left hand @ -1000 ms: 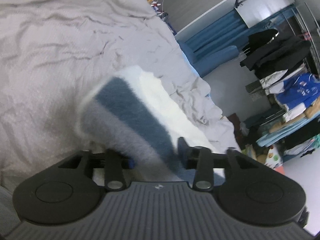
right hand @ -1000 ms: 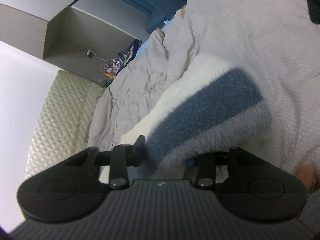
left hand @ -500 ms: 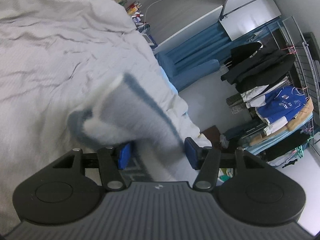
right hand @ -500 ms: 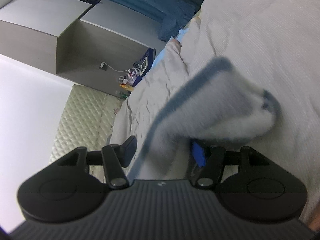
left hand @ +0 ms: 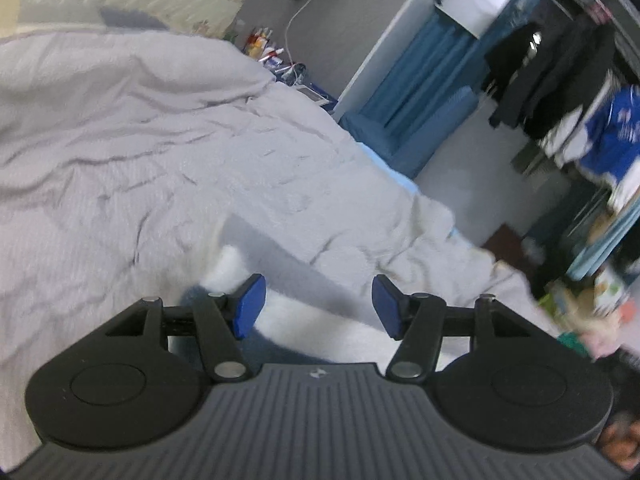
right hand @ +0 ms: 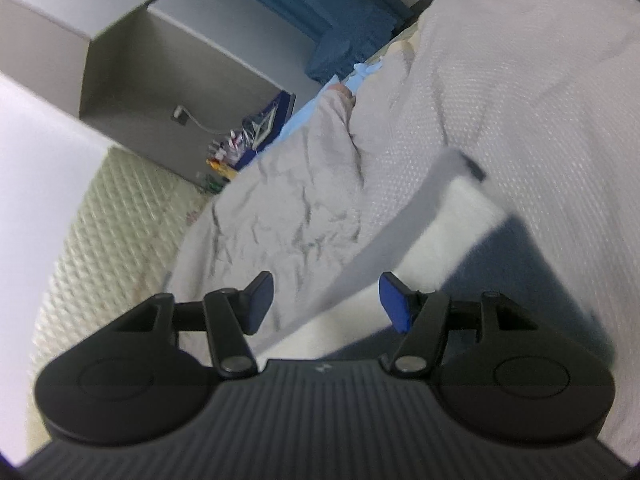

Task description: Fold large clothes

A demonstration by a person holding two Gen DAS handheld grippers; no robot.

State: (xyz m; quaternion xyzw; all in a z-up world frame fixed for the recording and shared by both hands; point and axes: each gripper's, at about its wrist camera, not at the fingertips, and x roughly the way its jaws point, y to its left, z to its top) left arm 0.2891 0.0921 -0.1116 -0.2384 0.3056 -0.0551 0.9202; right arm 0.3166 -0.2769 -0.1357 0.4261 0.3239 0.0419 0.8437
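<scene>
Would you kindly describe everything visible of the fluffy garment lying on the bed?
The fluffy garment looks like thick fleece, mostly white with grey and dark blue bands. It lies folded on the pale grey bedspread, low in both wrist views and partly hidden by the gripper bodies. Motion blur softens its edges. Its folded end shows grey over white. Neither gripper's fingers press on it.

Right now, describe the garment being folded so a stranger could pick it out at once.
Start at the wide bed spread with a wrinkled pale grey cover. Near its edge, just ahead of both grippers, lies the fluffy garment. Unlike the thin, creased cover, it is thick and fuzzy, white with grey and dark blue bands.
</scene>
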